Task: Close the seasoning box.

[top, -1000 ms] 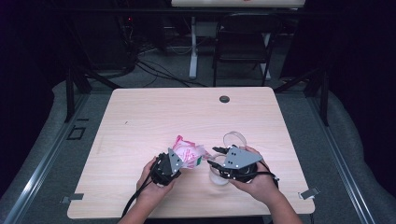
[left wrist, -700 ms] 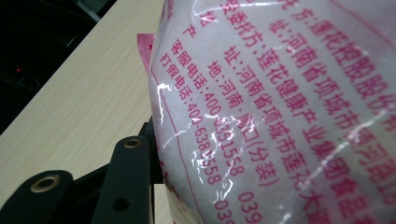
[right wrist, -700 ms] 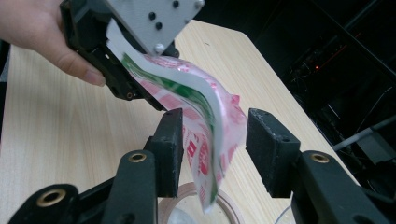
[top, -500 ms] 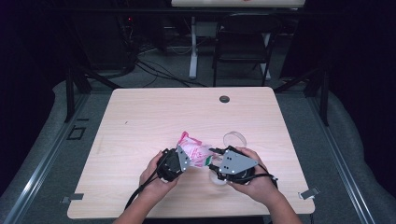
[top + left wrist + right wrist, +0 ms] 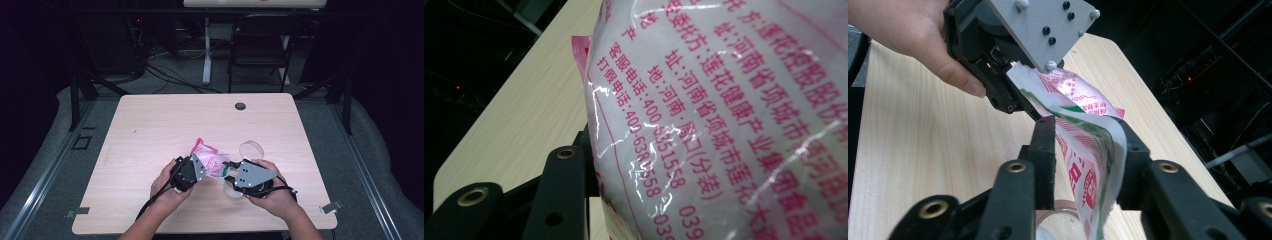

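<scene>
bag: pink-and-white printed plastic bag (image 5: 210,161) held off the table (image 5: 150,125), in the near half of the top, between both grippers; white contents show through in the left gripper view (image 5: 734,100)
landmark: clear round container (image 5: 251,148), open, on the table just past the right gripper, right of the bag
second round thing: a clear rim (image 5: 1058,220) sits below the right gripper's jaws, directly under the bag edge; likely a jar or lid, can't tell which
left gripper: (image 5: 192,167) on the bag's side away from the container, jaws partway apart and clamped on the bulging body of the bag; grip unchanged from a second ago
right gripper: (image 5: 231,172) just this side of the container, jaws have just been closing; the bag's end edge (image 5: 1098,150) now stands between them, pads look pressed on the film from both sides
what changed: a second ago the right jaws stood wider around the bag end; now narrowed onto it. Bag has also shifted a bit toward the container, left hand with it
meaning: bag is now held at both ends, so a two-handed pull to tear or open the end looks set up
next, judged: pull apart or tilt over the clear rim below; thin film could slip from the right pads
grommet: dark round one (image 5: 240,106) at the far table edge, well beyond the container, not involved
</scene>
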### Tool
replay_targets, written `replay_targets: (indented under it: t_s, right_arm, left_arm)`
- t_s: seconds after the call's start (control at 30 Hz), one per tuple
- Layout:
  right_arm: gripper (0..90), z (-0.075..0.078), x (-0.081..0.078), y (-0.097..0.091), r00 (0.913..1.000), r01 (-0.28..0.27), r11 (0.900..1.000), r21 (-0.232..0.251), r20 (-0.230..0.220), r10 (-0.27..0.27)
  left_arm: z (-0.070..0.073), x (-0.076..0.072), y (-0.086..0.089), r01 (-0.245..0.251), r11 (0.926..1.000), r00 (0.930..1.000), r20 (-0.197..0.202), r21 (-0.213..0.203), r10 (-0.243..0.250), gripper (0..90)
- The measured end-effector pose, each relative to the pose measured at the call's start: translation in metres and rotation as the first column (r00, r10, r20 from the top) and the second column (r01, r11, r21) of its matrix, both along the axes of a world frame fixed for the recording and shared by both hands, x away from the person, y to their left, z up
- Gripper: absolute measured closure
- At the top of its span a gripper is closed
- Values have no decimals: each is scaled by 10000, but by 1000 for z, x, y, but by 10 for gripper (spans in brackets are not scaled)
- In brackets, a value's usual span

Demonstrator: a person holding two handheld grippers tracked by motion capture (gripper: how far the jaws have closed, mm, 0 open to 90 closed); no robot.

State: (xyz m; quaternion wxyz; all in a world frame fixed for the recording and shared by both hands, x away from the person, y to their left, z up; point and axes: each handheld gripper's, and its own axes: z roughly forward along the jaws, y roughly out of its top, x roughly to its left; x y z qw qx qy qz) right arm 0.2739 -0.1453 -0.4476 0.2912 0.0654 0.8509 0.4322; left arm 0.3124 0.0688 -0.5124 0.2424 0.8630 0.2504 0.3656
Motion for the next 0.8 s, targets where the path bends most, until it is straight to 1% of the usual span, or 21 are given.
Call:
replay_targets:
  t_s: [0.1, 0.17, 0.2, 0.27, 0.4, 0.5, 0.57, 0.7, 0.8]
  right_arm:
    - [728, 0, 0, -1, 9999, 99, 10000, -1, -53, -99]
    - [769, 0, 0, -2, 9998, 73, 10000, 55, -172, -72]
    - [788, 0, 0, -2, 9997, 64, 10000, 62, -228, -62]
    - [818, 0, 0, -3, 9995, 50, 9999, 136, -313, -46]
    - [870, -1, 0, -5, 9983, 69, 9999, 96, -573, -63]
    - [882, -1, 0, -5, 9979, 142, 9998, 167, -630, -131]
    - [887, -1, 0, -6, 9977, 148, 9997, 217, -667, -133]
    - [897, -1, 0, -7, 9971, 169, 9995, 253, -750, -150]
    - [899, -1, 0, -8, 9960, 226, 9989, 410, -872, -189]
  left_arm:
    - [1, 1, 0, 13, 10000, 10000, 3, 58, -13, 575]
    - [1, 2, 0, -15, 10000, 9999, 112, 5, 15, 575]
    - [2, 2, 0, -58, 10000, 10000, 68, 0, 58, 575]
    - [3, 3, 0, -39, 10000, 9998, 211, 8, 39, 576]
    - [5, 3, -1, -57, 10000, 9996, 259, 69, 55, 576]
    - [6, 3, -1, -37, 9999, 9992, 396, 120, 32, 577]
    - [6, 3, -2, -44, 9999, 9992, 386, 132, 39, 577]
    - [6, 3, -3, -23, 9998, 9987, 509, 183, 14, 578]
    - [7, 3, -3, 28, 9998, 9980, 633, 186, -40, 578]
